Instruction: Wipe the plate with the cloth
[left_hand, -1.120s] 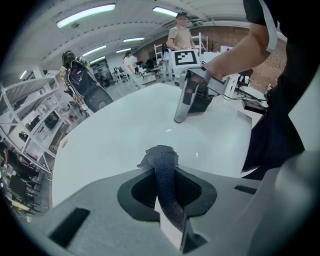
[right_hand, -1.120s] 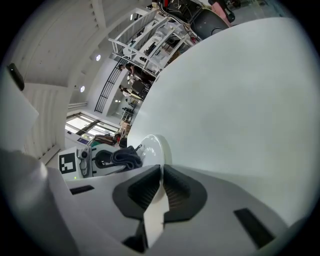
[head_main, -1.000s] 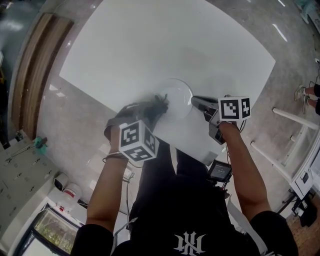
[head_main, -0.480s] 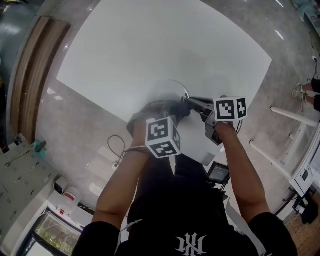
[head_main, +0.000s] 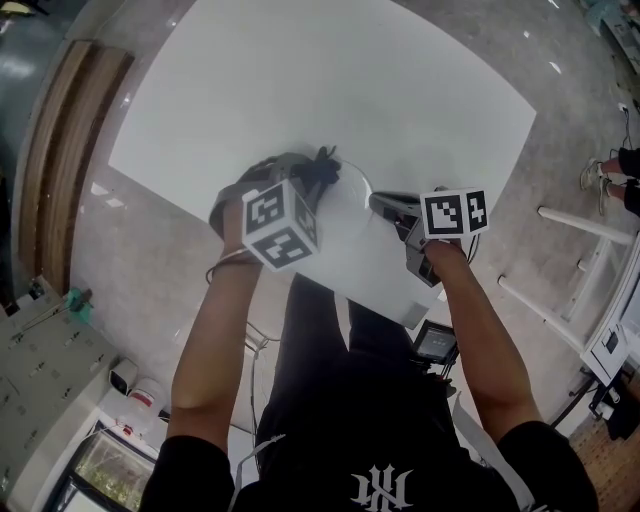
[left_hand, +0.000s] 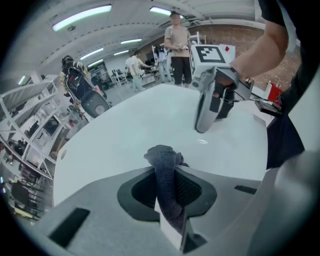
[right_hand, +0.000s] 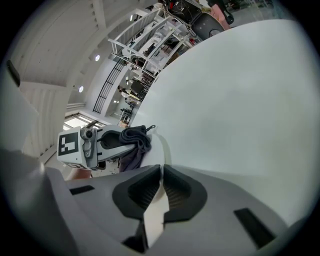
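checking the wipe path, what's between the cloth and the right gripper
Only the plate: in the head view it spans from the cloth in the left gripper to the right gripper, shut on its rim.

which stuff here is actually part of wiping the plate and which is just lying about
In the job: cloth, clamped by the left gripper; plate, rim held by the right gripper.
Just about: shelving; standing person; small screen off the table.
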